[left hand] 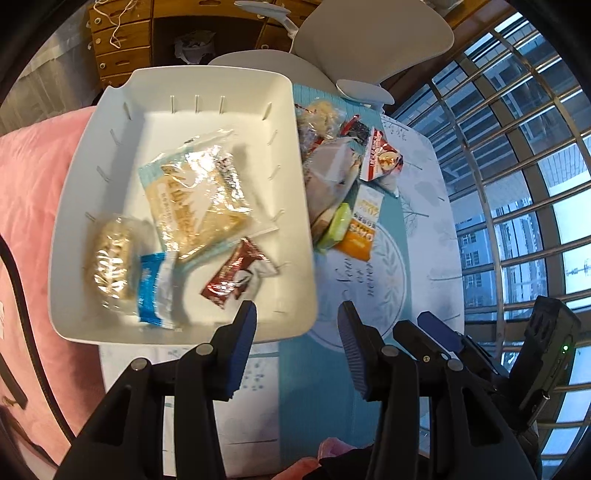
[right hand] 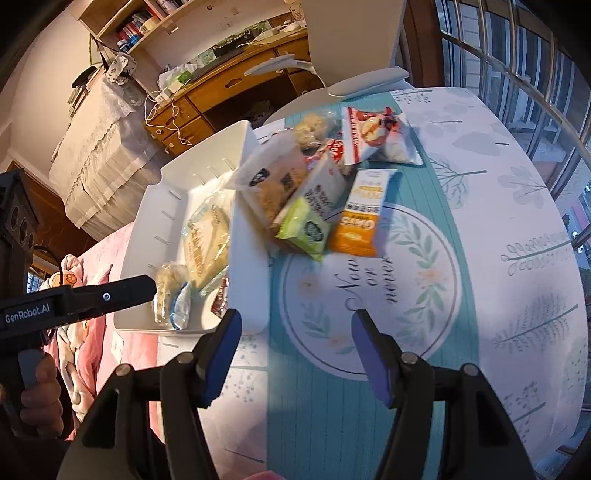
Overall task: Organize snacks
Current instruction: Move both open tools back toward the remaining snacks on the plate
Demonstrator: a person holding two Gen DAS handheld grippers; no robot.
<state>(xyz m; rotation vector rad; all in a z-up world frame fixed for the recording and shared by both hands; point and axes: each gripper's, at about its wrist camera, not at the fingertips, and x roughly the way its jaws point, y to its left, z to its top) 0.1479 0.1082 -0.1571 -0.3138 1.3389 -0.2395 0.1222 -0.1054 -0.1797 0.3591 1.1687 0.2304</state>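
Note:
A white bin [left hand: 110, 122] [right hand: 247, 206] stands on the table's left side. It holds a large clear cracker pack [left hand: 195, 199] [right hand: 208, 240], a round rice cake [left hand: 110, 258], a blue packet [left hand: 151, 291] and a brown-red packet [left hand: 240, 273]. A pile of snacks lies to its right: an orange bar [left hand: 364, 221] [right hand: 364, 218], a green packet [left hand: 338, 225] [right hand: 304, 229], a red-white pouch [left hand: 380, 155] [right hand: 373, 136]. My left gripper [left hand: 297, 314] is open and empty above the bin's near right corner. My right gripper [right hand: 295, 325] is open and empty above the tablecloth.
A round table with a teal and white printed cloth [right hand: 480, 221] carries everything. A pink blanket [left hand: 33, 192] lies to the left. A white chair [left hand: 369, 33], a wooden desk [right hand: 236, 85] and a barred window [left hand: 517, 166] stand beyond.

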